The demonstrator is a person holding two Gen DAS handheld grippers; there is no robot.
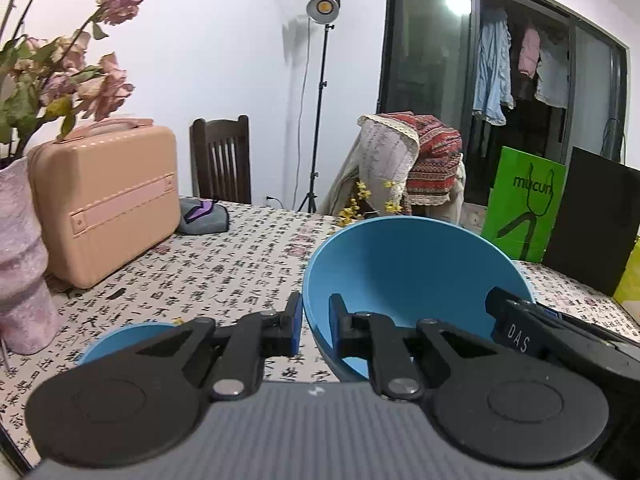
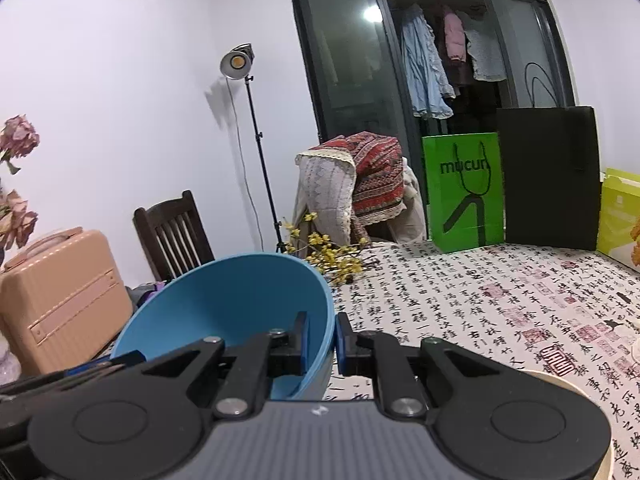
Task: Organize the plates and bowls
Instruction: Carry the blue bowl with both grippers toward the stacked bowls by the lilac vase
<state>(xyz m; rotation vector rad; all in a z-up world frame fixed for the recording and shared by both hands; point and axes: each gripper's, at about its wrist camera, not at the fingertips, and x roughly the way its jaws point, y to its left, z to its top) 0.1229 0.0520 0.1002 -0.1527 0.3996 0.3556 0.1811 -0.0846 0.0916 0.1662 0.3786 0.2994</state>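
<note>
Both tools, left (image 1: 315, 326) and right (image 2: 322, 338), clenched the blue bowl (image 1: 404, 272) rim; we judged it mid-carry, next needing a steady set-down.

white walls (image 2: 120, 80), a studio lamp (image 1: 323, 8), dark sliding glass doors (image 2: 348, 60).

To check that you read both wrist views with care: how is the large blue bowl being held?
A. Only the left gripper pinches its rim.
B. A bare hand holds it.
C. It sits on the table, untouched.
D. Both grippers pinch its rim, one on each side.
D: the left gripper and the right gripper each clamp the rim of the blue bowl, on opposite sides.
</note>
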